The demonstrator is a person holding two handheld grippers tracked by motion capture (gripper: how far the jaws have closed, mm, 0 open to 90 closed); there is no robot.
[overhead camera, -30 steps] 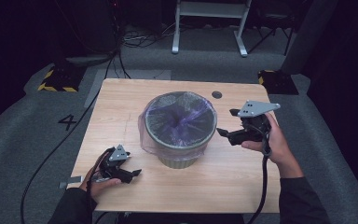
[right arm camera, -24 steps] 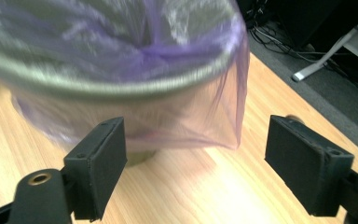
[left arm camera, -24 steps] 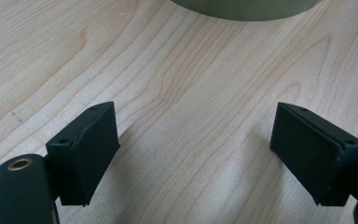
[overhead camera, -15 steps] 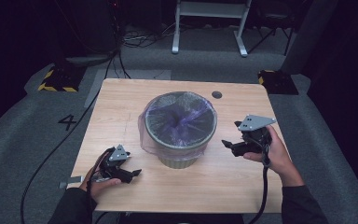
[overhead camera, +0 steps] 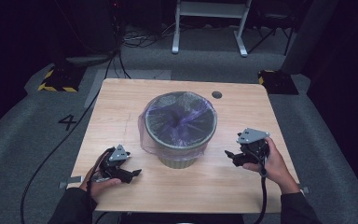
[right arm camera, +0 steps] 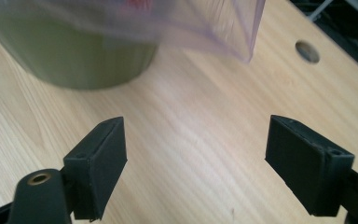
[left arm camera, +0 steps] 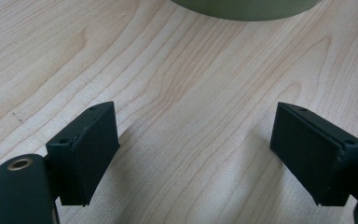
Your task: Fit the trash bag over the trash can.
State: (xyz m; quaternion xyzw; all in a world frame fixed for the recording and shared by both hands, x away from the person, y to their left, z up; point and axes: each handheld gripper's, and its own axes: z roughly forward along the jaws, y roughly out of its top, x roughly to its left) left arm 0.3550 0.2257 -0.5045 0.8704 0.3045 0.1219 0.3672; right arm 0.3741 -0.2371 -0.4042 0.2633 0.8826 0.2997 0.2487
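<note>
Your green waste bin (overhead camera: 179, 135) stands upright near the middle of the wooden table (overhead camera: 242, 186), lined with a translucent purple bag (overhead camera: 182, 119) whose edge is folded down over the rim.

Your left gripper (overhead camera: 131, 174) rests low on the table at the near left, well short of the bin. Its jaws stand wide apart with nothing between them but bare wood; in the left gripper view the bin's base (left arm camera: 247, 8) sits ahead of the fingers (left arm camera: 86, 149), apart from both.

Your right gripper (overhead camera: 230, 157) is on the bin's right side, close to it but not touching. Its jaws are also spread wide and empty; in the right gripper view the bin wall (right arm camera: 79, 60) lies ahead and to the left of the fingers (right arm camera: 98, 163), and a loose corner of the bag (right arm camera: 235, 32) hangs above the gap between them.
</note>
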